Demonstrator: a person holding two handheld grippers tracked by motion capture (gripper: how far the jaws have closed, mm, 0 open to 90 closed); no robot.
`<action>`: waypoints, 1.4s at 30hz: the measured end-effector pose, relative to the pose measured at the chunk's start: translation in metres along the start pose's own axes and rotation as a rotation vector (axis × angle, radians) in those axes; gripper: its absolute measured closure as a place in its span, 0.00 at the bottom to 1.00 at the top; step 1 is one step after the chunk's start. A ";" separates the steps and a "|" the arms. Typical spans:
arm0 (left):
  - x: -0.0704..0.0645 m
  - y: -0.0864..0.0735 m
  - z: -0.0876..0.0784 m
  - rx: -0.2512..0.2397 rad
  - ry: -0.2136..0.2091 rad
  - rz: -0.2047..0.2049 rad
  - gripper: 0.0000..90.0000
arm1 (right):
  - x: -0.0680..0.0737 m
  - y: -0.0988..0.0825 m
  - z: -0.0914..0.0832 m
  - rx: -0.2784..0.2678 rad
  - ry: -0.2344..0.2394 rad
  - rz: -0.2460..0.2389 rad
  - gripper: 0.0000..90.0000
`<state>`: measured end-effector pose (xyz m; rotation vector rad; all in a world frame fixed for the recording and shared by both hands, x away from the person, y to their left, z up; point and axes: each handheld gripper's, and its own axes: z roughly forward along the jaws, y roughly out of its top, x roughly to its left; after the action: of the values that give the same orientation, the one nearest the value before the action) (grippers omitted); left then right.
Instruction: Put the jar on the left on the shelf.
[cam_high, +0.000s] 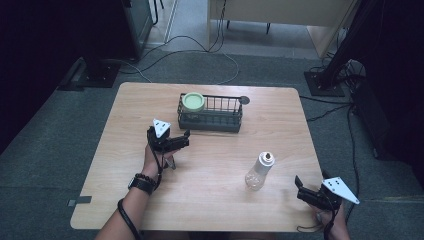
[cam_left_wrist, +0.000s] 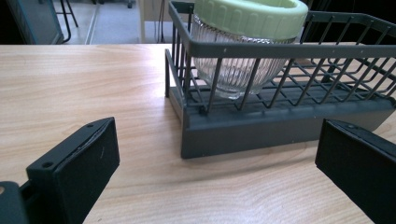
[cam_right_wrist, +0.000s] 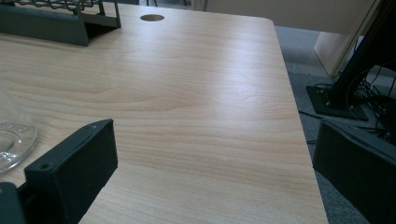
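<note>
A dark grey wire basket (cam_high: 210, 121) stands on the wooden table at the back centre. A ribbed glass jar with a pale green lid (cam_high: 193, 102) sits in its left end; in the left gripper view the jar (cam_left_wrist: 243, 46) stands behind the basket's wires (cam_left_wrist: 280, 126). My left gripper (cam_high: 181, 142) hovers open just in front of the basket's left corner, its jaws wide apart with nothing between them. A clear glass bottle (cam_high: 260, 171) stands upright at the front right; its base (cam_right_wrist: 11, 140) shows in the right gripper view. My right gripper (cam_high: 305, 192) is open near the table's front right edge, to the right of the bottle.
The table has a round cable hole (cam_high: 244, 100) behind the basket's right end. Its right edge (cam_right_wrist: 299, 116) drops to grey carpet. Black stand bases (cam_high: 325, 82) and loose cables (cam_high: 200, 47) lie on the floor beyond the table.
</note>
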<state>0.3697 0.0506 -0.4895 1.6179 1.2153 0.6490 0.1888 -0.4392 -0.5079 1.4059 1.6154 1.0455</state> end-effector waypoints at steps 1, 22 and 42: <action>0.000 -0.001 -0.002 -0.001 -0.003 0.003 0.00 | 0.000 0.000 0.000 0.000 0.000 0.000 0.00; 0.016 -0.019 -0.027 0.003 0.006 -0.001 0.00 | 0.000 0.000 -0.001 -0.003 0.001 0.005 0.00; 0.032 -0.031 -0.054 0.000 0.021 -0.001 0.00 | 0.000 0.000 0.000 -0.003 -0.002 0.010 0.00</action>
<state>0.3235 0.1015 -0.5017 1.6138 1.2315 0.6665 0.1884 -0.4397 -0.5077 1.4146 1.6064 1.0517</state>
